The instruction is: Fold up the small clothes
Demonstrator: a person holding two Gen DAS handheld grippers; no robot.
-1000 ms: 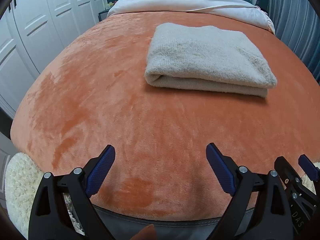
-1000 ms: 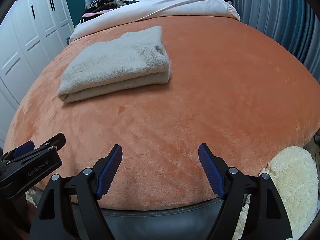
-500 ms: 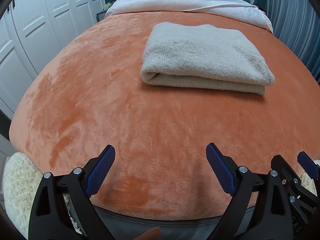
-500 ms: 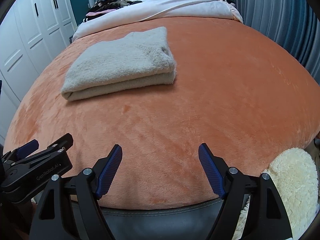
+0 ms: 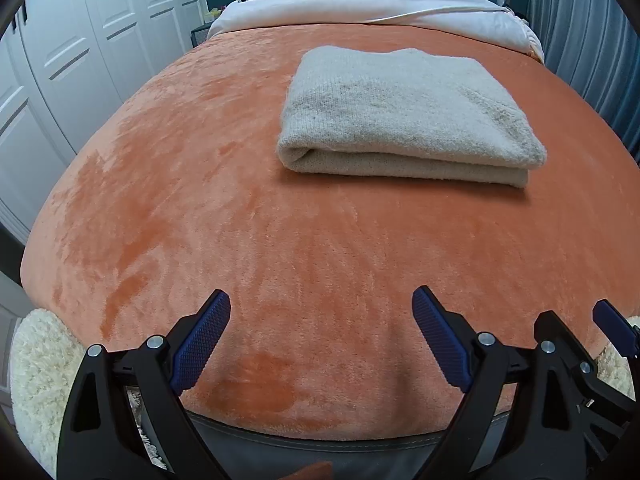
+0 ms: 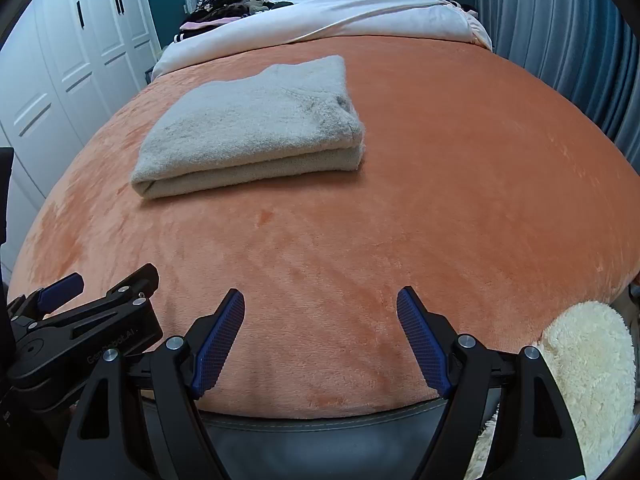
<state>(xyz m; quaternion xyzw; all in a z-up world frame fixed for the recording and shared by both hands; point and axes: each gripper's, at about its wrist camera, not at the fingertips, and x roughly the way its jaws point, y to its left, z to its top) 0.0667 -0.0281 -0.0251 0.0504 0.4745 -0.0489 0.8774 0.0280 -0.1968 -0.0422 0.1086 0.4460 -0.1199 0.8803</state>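
Folded beige garment (image 5: 408, 116) on the orange bed cover (image 5: 200, 200), well ahead of both empty, wide-open tongs: right of the left tongs (image 5: 320, 336), left of the right tongs (image 6: 320, 336), long axis crosswise.

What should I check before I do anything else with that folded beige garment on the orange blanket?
1. Fold state: the folded beige knit garment lies in neat stacked layers, edges roughly aligned: ok.
2. Resting place: it sits flat on the orange plush blanket, away from the edges: ok.
3. Left gripper: fingers spread, nothing between them: ok.
4. Right gripper: fingers spread, nothing held: ok.
5. Clearance: both grippers sit at the near edge of the bed, apart from the garment: ok.
6. Next garment: a dark clothes pile lies at the far end of the bed; whether it needs folding: cannot tell.
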